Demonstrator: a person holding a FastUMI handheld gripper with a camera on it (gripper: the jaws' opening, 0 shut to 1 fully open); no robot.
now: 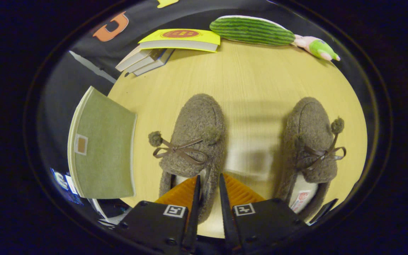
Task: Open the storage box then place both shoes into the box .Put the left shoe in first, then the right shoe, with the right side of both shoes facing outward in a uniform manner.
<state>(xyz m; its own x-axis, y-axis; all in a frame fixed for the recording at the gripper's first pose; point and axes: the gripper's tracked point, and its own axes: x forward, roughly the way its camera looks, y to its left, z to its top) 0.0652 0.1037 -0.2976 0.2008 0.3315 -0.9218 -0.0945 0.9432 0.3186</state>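
Two fuzzy brown slip-on shoes with bow laces and pompoms lie on the round wooden table [253, 78], toes pointing away from me. One shoe [197, 124] lies to the left, the other shoe [310, 134] to the right, well apart. My gripper [209, 179] sits at the heel end of the left-hand shoe. Its fingers stand close together with the shoe's right side wall pinched between them, one finger inside the opening and one outside. To the left of that shoe a green fabric-covered storage box [101, 148] shows one flat face with a small label and overhangs the table's edge.
Beyond the shoes, at the table's far side, lie a stack of books [147, 58] topped by a yellow book [182, 39], a green striped plush [251, 30] and a pink and green toy [317, 47]. Bare tabletop lies between the two shoes.
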